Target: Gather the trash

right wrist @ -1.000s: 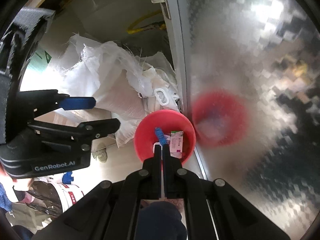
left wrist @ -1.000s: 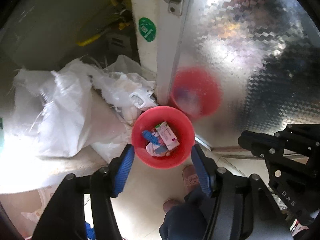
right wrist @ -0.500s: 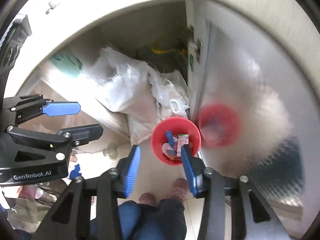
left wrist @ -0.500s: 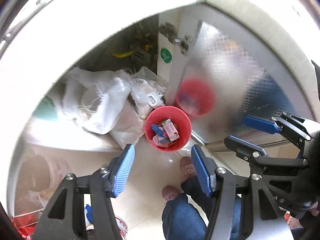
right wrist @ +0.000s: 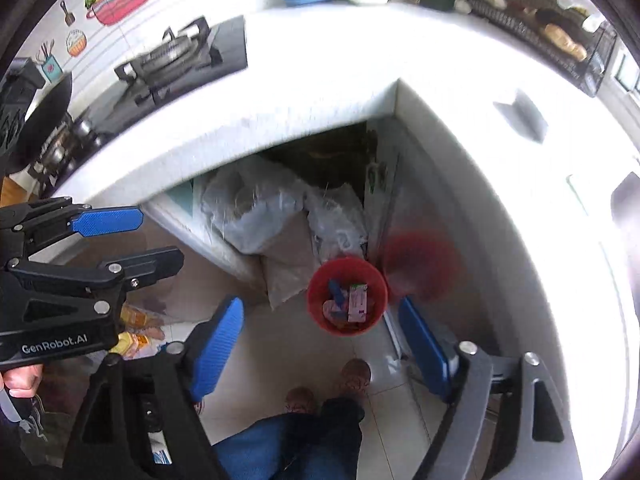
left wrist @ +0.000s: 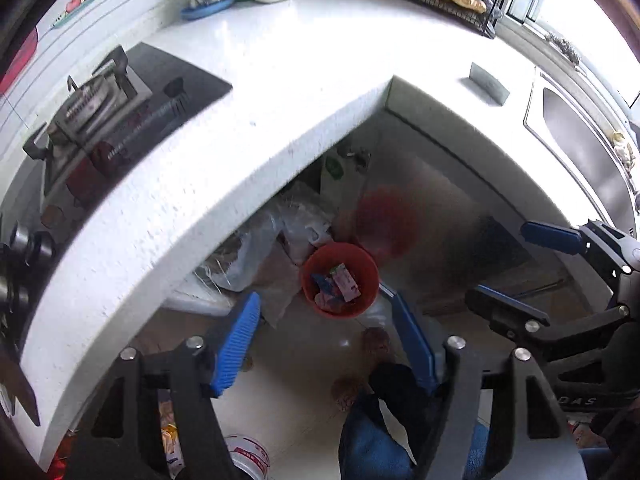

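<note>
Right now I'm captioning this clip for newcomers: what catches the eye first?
The red bin, on the floor below the white counter, part-filled with wrappers and a pink packet. Its red blur reflects in the shiny cabinet door beside it. Clear plastic bags are heaped under the counter behind it, and both grippers, left and right, stand open and empty.

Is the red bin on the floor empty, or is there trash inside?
Not empty. The red bin stands upright on the floor, and a pink-white carton and blue wrappers lie inside. How full, cannot tell.
</note>
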A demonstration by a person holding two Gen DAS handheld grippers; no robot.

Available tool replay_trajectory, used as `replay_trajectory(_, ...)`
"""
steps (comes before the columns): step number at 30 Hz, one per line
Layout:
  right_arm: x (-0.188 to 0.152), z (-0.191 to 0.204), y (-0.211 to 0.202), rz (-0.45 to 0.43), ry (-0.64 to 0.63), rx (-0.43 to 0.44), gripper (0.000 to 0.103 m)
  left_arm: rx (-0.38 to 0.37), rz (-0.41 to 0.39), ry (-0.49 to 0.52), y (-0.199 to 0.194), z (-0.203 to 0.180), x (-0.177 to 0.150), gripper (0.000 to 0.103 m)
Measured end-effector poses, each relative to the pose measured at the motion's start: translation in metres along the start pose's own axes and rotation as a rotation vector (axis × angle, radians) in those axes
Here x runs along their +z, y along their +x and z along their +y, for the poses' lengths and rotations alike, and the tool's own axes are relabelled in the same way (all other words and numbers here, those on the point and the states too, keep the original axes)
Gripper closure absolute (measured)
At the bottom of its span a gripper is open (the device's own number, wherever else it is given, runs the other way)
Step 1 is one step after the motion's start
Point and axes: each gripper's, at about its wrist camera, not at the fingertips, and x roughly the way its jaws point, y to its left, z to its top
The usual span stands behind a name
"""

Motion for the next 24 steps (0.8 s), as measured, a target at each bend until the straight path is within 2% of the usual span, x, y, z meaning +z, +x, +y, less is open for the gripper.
replay_trajectory(4,0.012,-0.01,-0.024,-0.041,0.02,-0.02,0.006,-0.017,-0.023,0.033,-0.015,-0.008,0.017,0.036)
replay_trajectory(7,0.02,-0.022,-0.031,-0.068,0.034,-0.052,0.001,-0.029,-0.03,0.055,-0.016,-0.016,0.033,0.036)
replay_trajectory(16,0.046,-0.073,-0.037,-0.089,0.075,-0.117,0.001,-0.105,-0.079,0.062,-0.006,-0.043,0.091,0.036)
replay_trajectory(20,0.058,-0.104,-0.036,-0.097,0.092,-0.113,0.001,-0.094,-0.086,0.083,0.007,-0.059,0.118,0.021)
replay_trajectory(24,0.066,-0.124,-0.036,-0.09,0.087,-0.13,0.001,-0.089,-0.095,0.083,0.02,-0.073,0.141,0.021)
